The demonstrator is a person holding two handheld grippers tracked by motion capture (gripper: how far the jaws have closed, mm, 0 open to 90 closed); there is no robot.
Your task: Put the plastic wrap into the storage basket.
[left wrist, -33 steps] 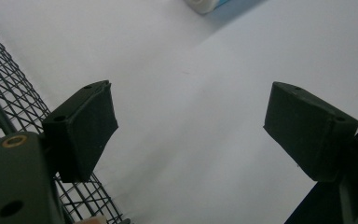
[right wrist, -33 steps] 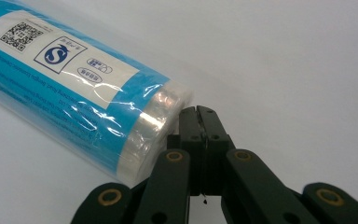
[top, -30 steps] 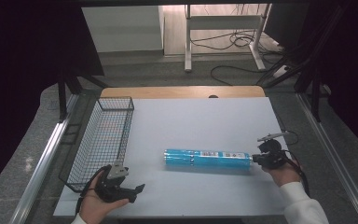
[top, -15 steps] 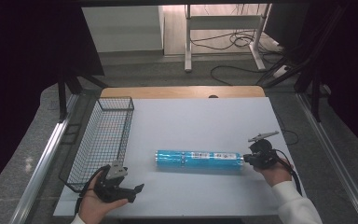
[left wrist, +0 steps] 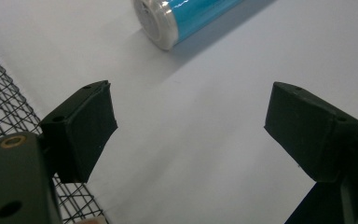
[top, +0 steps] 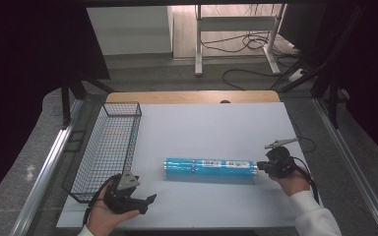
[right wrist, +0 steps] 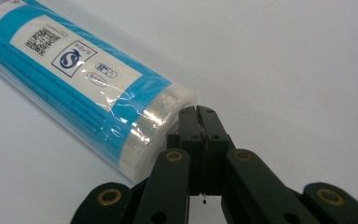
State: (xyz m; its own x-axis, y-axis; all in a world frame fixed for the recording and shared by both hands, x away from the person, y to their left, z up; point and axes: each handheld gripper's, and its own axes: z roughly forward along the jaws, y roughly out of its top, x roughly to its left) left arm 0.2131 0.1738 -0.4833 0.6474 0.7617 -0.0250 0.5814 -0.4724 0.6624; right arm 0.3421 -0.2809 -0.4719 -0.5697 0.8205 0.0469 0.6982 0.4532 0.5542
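Blue plastic-wrapped tube (top: 209, 167) lay mid-table on the pale tabletop (top: 216, 123), open room around; right gripper (right wrist: 196, 112), jaws pressed together, touched its end; left gripper (left wrist: 191, 126) spread beside the black wire basket (top: 106, 147).

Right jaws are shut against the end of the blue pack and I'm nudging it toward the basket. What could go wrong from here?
1. The right gripper touches the blue pack only at its end cap, with jaws shut. The round pack may roll or swing sideways rather than slide straight.
2. The wire basket has raised walls; pushing alone likely stops the pack at its rim.
3. The left gripper stands open, well short of the pack, so nothing steadies the far end.
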